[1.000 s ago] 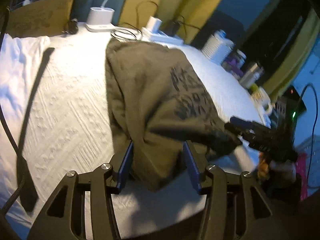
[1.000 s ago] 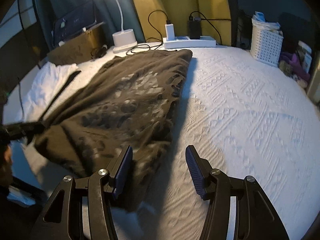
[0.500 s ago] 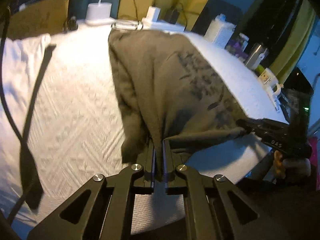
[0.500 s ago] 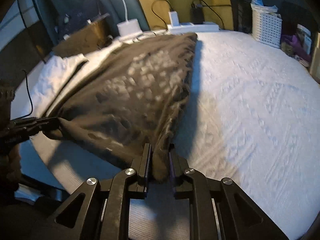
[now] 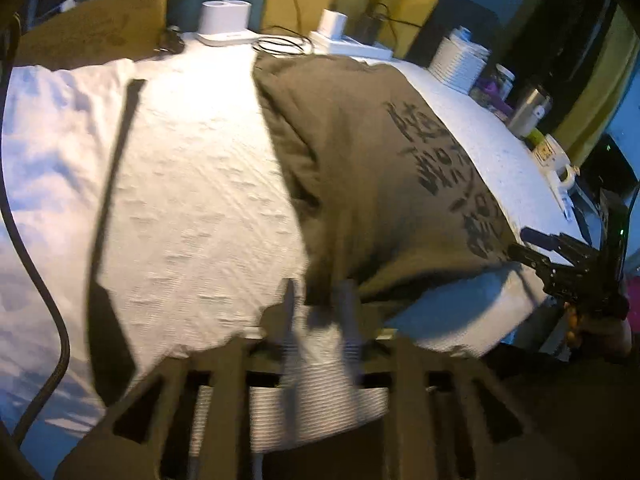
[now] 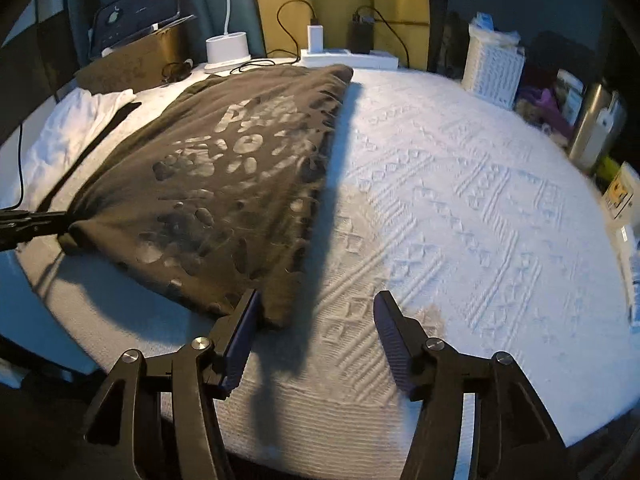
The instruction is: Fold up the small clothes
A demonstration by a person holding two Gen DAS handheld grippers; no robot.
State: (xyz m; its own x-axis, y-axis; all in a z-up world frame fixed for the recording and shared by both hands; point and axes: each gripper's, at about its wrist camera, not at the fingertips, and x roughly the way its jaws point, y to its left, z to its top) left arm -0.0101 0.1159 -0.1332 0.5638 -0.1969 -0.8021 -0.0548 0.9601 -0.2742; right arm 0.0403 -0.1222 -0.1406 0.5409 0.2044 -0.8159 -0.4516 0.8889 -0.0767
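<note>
A dark olive printed shirt (image 6: 224, 184) lies folded lengthwise on the white textured bedcover (image 6: 460, 200); it also shows in the left wrist view (image 5: 380, 168). My right gripper (image 6: 316, 320) is open, with the shirt's near corner beside its left finger. My left gripper (image 5: 318, 304) is blurred by motion, its fingers a little apart around the shirt's near edge. In the right wrist view the left gripper's tip (image 6: 36, 226) touches the shirt's left corner.
A white cloth (image 5: 52, 128) and a dark strap (image 5: 116, 168) lie on the left of the bed. A lamp base (image 6: 226, 50), chargers and cables (image 6: 320, 40) line the far edge. A white basket (image 6: 494, 66), bottle (image 6: 596, 128) and clutter stand at the right.
Both grippers shut on the shirt's near corners half a second ago. Now the right one has opened and let go; the left one is moving and parting.
</note>
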